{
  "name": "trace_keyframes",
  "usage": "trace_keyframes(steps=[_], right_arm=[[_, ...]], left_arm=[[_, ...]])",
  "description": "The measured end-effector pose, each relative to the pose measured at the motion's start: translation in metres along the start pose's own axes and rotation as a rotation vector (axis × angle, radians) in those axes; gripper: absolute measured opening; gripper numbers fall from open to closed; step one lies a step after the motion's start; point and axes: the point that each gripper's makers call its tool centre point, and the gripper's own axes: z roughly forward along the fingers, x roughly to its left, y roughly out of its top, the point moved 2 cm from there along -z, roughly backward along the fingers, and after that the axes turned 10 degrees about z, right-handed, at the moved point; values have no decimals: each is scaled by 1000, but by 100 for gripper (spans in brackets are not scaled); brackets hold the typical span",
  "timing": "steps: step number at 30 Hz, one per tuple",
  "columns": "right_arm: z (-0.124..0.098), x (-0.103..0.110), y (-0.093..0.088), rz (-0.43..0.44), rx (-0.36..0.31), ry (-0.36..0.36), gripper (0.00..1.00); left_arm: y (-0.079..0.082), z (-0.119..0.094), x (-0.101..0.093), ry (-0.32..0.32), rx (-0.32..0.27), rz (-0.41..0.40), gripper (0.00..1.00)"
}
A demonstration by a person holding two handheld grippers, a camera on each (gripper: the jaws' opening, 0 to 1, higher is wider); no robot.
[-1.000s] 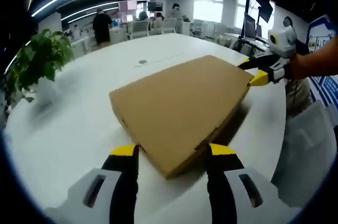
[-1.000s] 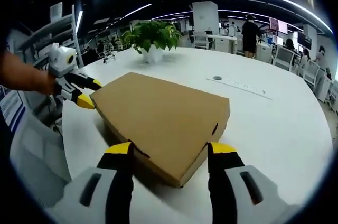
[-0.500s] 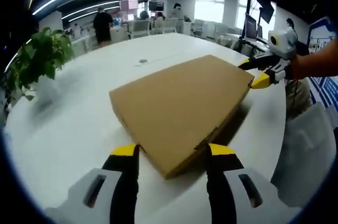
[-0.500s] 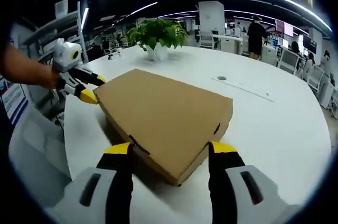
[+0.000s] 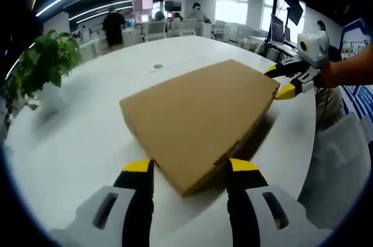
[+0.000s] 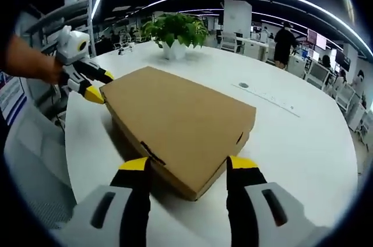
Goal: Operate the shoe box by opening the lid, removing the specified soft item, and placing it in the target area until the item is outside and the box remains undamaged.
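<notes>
A flat brown cardboard shoe box [image 5: 198,119] lies on the white round table [image 5: 81,136] with its lid down. One corner of it sits between the wide-apart jaws of my left gripper [image 5: 189,168], which is open. Across the box, my right gripper [image 5: 280,81], held by a hand, stands open around the opposite corner. In the right gripper view the same box [image 6: 180,122] points a corner between the open jaws of my right gripper [image 6: 188,163], and my left gripper [image 6: 100,85] is at the far left corner. The box's contents are hidden.
A potted plant [image 5: 41,66] [image 6: 175,31] stands near the table's edge. A round port [image 5: 157,67] [image 6: 243,85] is set in the tabletop beyond the box. A white chair [image 5: 341,165] [image 6: 29,154] stands beside the table. People are far off in the office.
The right gripper view has risen and tilted down a little, so the box sits slightly lower in it. The box and both grippers' jaws look unchanged.
</notes>
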Motion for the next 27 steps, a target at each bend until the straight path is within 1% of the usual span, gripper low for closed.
trace_keyframes(steps=[5, 9, 21, 27], right_arm=[[-4, 6, -4, 5, 5, -2, 48], [-10, 16, -10, 11, 14, -8, 48], [-34, 51, -33, 28, 21, -19, 48], [-42, 61, -40, 29, 27, -18, 48]], left_arm=[[-4, -5, -5, -4, 1, 0, 48], [-9, -12, -10, -9, 11, 2, 48], [-31, -41, -38, -16, 20, -6, 48], [-39, -51, -48, -19, 23, -10, 48]])
